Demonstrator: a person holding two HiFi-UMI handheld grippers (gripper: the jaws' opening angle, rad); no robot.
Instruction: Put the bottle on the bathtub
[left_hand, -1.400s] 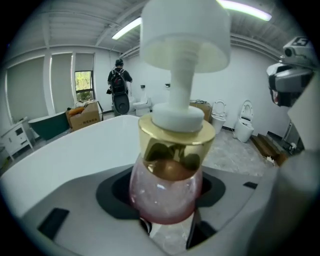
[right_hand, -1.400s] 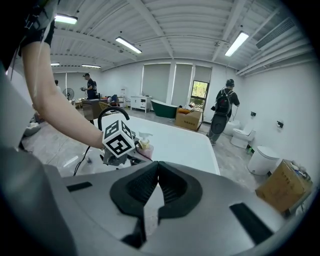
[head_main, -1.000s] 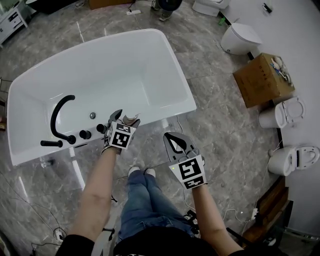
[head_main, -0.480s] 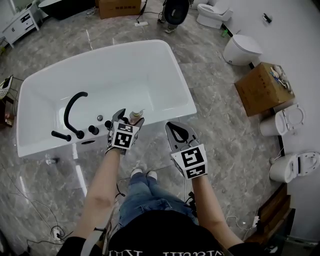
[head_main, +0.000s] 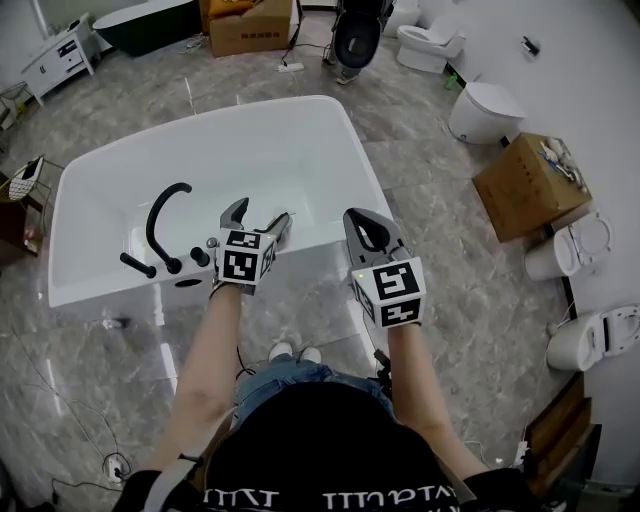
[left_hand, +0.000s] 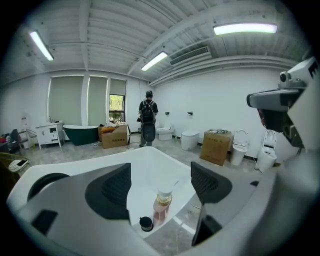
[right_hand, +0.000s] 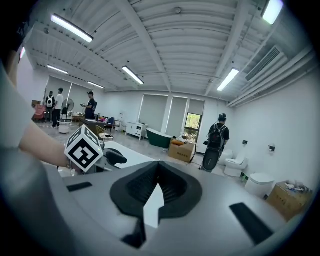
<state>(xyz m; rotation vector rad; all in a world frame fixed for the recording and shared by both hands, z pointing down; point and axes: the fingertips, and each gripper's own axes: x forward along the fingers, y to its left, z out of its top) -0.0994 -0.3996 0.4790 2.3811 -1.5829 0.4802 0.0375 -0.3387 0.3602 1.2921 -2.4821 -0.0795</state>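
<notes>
While the left gripper (head_main: 258, 216) hangs over the near rim of the glossy white bathtub (head_main: 340, 130), its jaws stand wide apart and grip nothing. The small clear bottle of pinkish liquid with a pale cap (left_hand: 162, 203) stands upright on that rim. It shows in the gap between the jaws, touching neither, just beside a round black knob (left_hand: 145, 223). The right gripper (head_main: 364, 218), beside the tub's outer wall, has its jaws pressed together, empty. A curved black faucet (head_main: 166, 207) rises from the rim further left.
</notes>
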